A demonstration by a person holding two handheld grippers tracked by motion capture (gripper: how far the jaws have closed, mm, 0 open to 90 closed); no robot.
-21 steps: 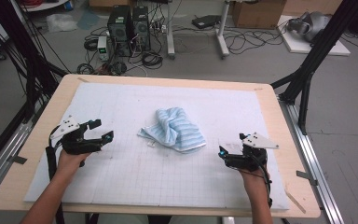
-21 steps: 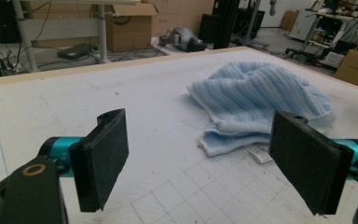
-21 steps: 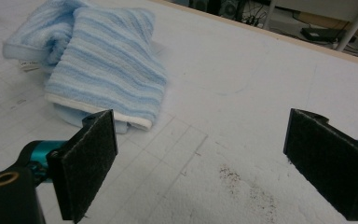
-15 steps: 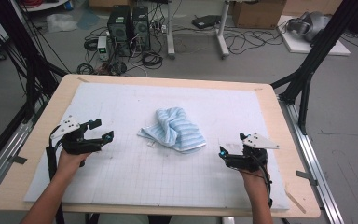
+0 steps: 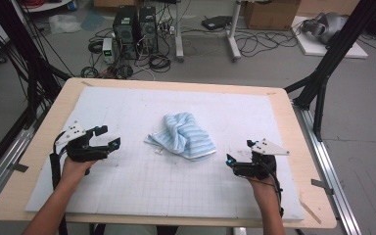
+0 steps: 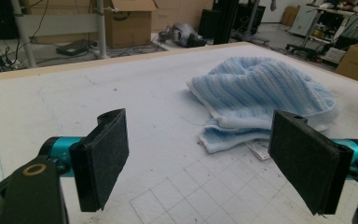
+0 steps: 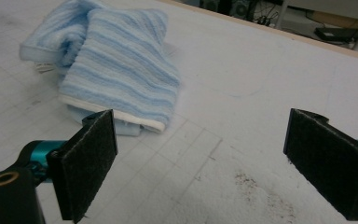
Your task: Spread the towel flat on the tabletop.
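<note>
At the centre of the frame, a crumpled blue striped towel [image 5: 183,135] lies on the desk [image 5: 39,147].
Left gripper [image 5: 106,137] at left and right gripper [image 5: 237,152] at right flank it, well apart, jaws wide and empty.

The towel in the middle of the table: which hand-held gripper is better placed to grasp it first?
Probably the right hand-held gripper. In the high view it lies closer to the towel than the left hand-held gripper, and its open jaws already point near the towel's white-edged corner. The difference is small.
</note>
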